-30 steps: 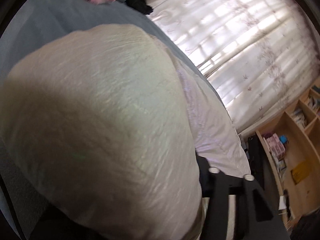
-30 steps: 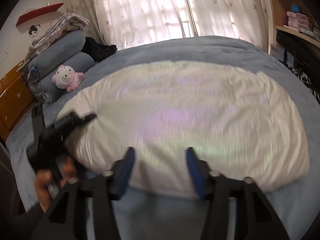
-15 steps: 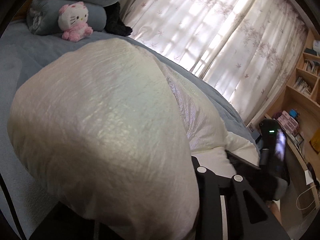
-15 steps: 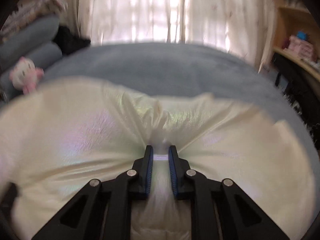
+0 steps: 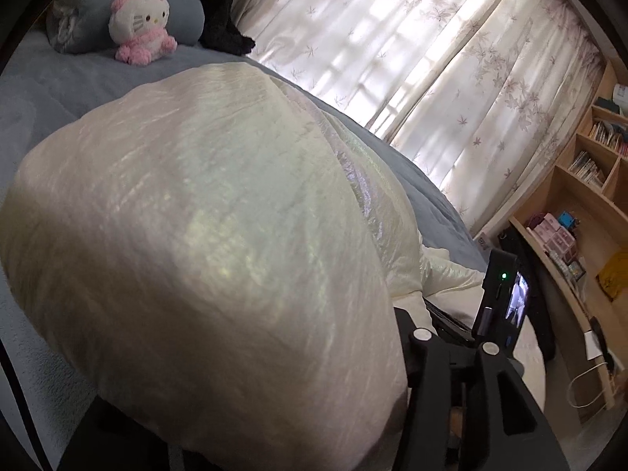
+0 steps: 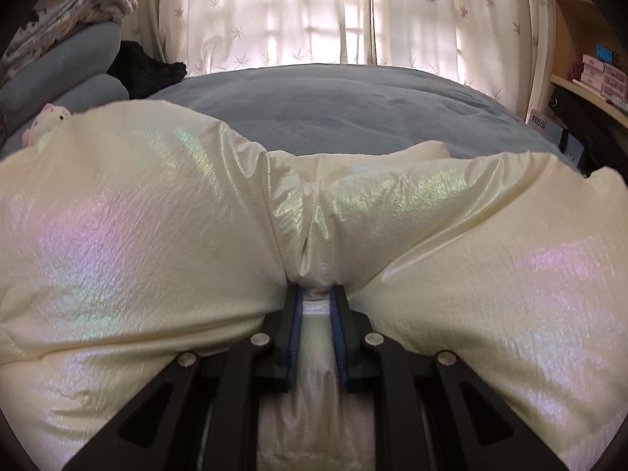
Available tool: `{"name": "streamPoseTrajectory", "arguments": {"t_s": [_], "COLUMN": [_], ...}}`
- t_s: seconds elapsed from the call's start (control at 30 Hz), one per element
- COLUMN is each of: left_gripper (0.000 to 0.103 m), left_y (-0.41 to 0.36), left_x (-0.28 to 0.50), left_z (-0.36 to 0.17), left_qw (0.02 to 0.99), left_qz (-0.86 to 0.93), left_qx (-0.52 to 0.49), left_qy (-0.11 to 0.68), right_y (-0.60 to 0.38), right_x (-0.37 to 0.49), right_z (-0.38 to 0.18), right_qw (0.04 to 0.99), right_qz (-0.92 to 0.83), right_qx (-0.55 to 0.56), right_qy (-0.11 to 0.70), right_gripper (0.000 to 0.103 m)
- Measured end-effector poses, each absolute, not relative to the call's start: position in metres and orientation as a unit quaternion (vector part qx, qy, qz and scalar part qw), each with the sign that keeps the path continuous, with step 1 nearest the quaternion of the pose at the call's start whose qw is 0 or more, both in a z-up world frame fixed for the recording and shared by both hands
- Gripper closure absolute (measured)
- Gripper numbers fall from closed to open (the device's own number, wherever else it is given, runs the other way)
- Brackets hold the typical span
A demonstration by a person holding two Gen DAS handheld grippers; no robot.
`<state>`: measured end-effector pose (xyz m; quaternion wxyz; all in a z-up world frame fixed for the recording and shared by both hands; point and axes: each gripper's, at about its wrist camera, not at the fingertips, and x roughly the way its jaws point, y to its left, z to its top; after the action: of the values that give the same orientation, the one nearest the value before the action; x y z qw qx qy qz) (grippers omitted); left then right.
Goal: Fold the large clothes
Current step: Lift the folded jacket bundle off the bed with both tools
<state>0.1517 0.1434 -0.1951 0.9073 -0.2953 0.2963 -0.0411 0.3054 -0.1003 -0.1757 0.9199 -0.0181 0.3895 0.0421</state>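
Sunlit curtains (image 6: 314,11) are glowing behind the blue bed (image 6: 333,106) where your cream puffer jacket (image 6: 137,235) is lying. A second ago your right gripper (image 6: 316,302) was hanging with jaws apart over the near hem; now it is pinching a bunched fold, so the lift can start. Your left gripper is being buried under the jacket (image 5: 216,235); you cannot tell how its jaws are standing.
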Motion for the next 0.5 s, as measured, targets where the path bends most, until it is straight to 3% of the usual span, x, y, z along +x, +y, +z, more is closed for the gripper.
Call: {"name": "streamPoseTrajectory", "arguments": {"t_s": [0.2, 0.4, 0.5], "left_gripper": [0.035, 0.035, 0.043], "left_y": [0.159, 0.152, 0.135], "left_x": [0.166, 0.179, 0.173], "left_z": [-0.208, -0.202, -0.19], "left_qw": [0.885, 0.893, 0.915], "left_qz": [-0.059, -0.059, -0.059], "left_qx": [-0.34, -0.326, -0.282], "left_qy": [0.313, 0.305, 0.281], "right_y": [-0.104, -0.105, -0.104], "right_x": [0.305, 0.306, 0.306], "right_z": [-0.179, -0.182, -0.183], "right_qw": [0.922, 0.921, 0.921], "right_qz": [0.053, 0.053, 0.052], "right_qx": [0.002, 0.009, 0.009], "right_qy": [0.384, 0.385, 0.386], "right_gripper": [0.088, 0.088, 0.088]}}
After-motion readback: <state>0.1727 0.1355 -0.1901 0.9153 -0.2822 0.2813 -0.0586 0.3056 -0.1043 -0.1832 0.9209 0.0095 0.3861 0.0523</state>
